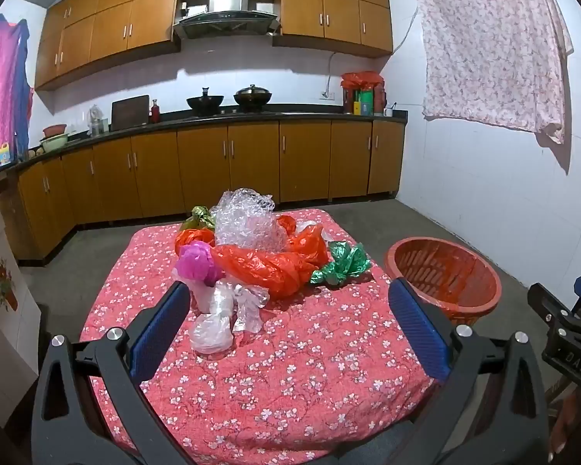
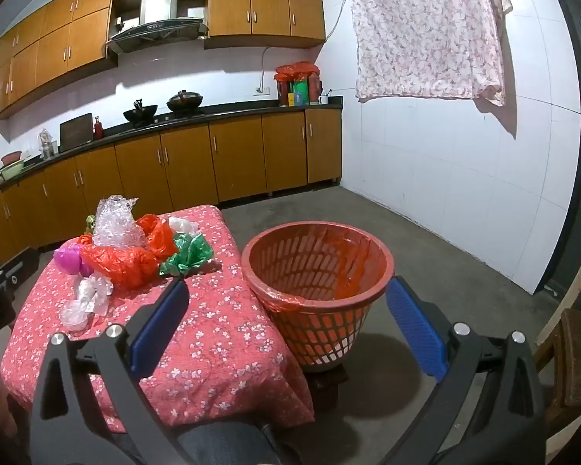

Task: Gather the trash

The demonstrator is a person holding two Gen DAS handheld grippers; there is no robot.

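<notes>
Kitchen cabinets back a low table (image 1: 290, 387) draped in red floral cloth, where crumpled plastic bags (image 1: 267, 263) and bubble wrap (image 1: 248, 224) are heaped. An orange lined basket (image 2: 317, 267) is set just beside it — likely within easy reach for drops. Left gripper (image 1: 290, 325) and right gripper (image 2: 290, 321) are held wide, empty — apparently ready.

Two woks (image 1: 228, 100) on counter (lidded); floral cloth (image 1: 492, 46) hung on wall.
</notes>
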